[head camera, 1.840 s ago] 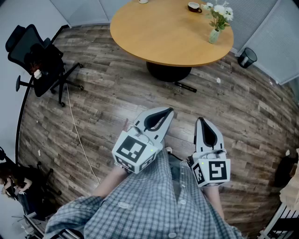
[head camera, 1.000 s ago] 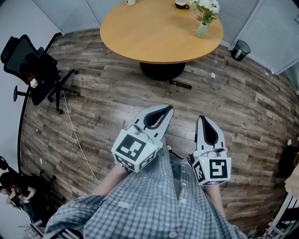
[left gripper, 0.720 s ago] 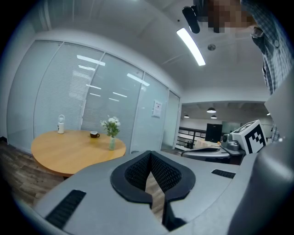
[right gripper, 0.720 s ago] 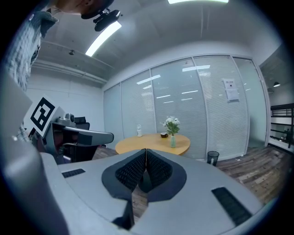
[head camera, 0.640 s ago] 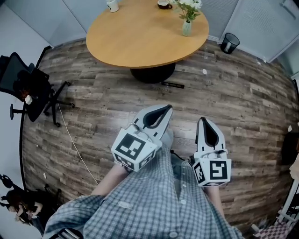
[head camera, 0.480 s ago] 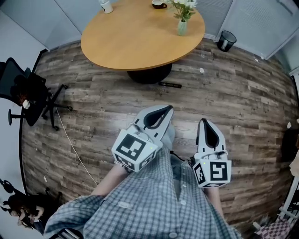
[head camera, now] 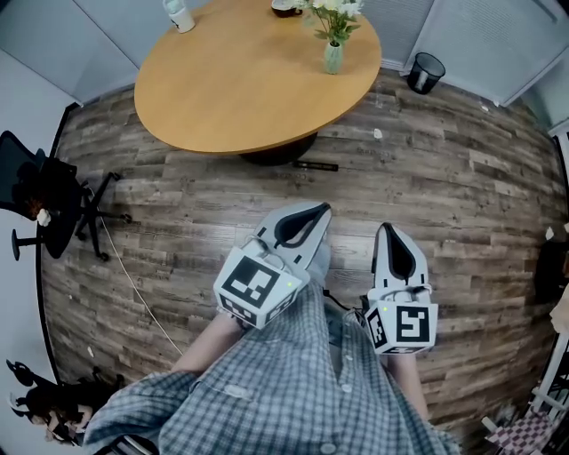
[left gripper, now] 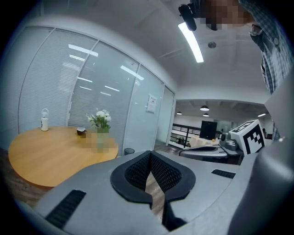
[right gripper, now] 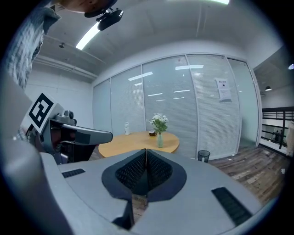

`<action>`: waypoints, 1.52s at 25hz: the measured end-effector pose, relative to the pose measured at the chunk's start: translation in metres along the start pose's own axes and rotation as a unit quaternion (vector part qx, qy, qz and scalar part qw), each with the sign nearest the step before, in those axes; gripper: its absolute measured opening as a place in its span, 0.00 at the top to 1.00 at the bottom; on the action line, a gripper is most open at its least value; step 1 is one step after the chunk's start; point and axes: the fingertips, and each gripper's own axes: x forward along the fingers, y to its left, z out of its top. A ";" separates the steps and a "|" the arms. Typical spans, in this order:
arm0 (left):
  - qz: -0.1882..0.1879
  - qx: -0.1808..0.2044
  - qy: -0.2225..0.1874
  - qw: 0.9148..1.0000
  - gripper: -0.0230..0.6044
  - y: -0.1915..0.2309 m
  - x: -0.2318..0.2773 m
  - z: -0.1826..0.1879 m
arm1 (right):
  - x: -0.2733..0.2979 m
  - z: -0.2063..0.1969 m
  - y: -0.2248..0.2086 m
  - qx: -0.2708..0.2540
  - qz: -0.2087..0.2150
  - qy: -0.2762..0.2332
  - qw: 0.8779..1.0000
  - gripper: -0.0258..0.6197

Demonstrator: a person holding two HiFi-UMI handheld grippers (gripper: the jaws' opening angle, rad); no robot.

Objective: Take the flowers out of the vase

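Note:
White flowers [head camera: 331, 11] stand in a pale green glass vase [head camera: 332, 59] at the far right of a round wooden table [head camera: 240, 89]. My left gripper [head camera: 322, 210] and right gripper [head camera: 384, 227] are held side by side over the wood floor, well short of the table, both shut with nothing in them. In the left gripper view the flowers [left gripper: 101, 119] are far off to the left, beyond the shut left gripper [left gripper: 149, 153]. The right gripper view shows the vase [right gripper: 159, 140] almost straight ahead, past the shut right gripper [right gripper: 146, 150].
A white bottle [head camera: 178, 15] and a dark cup [head camera: 284, 7] stand at the table's far edge. A black waste bin [head camera: 426, 71] sits on the floor right of the table. A black office chair [head camera: 36, 191] and a white cable [head camera: 133, 284] are at left.
The table and vase have slid down and leftward in the head view and grown larger, so I have come nearer to them. Both grippers keep their pose, shut.

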 end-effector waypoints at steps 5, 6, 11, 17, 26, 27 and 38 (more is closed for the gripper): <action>-0.008 -0.007 -0.003 1.000 0.95 0.024 0.035 0.014 | 0.031 0.011 -0.018 -0.005 -0.004 0.005 1.000 0.94; -0.009 -0.008 -0.003 1.000 0.95 0.028 0.043 0.017 | 0.037 0.014 -0.023 -0.008 -0.006 0.006 1.000 0.94; -0.009 -0.007 -0.006 1.000 0.95 0.054 0.075 0.034 | 0.073 0.027 -0.045 -0.012 -0.013 0.009 1.000 0.94; -0.004 -0.013 -0.004 1.000 0.95 0.092 0.105 0.045 | 0.118 0.040 -0.057 -0.023 -0.008 0.012 1.000 0.94; -0.006 -0.018 -0.013 1.000 0.95 0.150 0.156 0.068 | 0.188 0.060 -0.079 -0.038 -0.007 0.022 0.999 0.94; -0.007 -0.020 -0.014 1.000 0.95 0.156 0.160 0.069 | 0.194 0.061 -0.081 -0.038 -0.009 0.024 0.999 0.94; 0.026 -0.005 -0.028 0.999 0.95 0.212 0.182 0.085 | 0.244 0.072 -0.092 -0.030 -0.004 0.041 0.999 0.94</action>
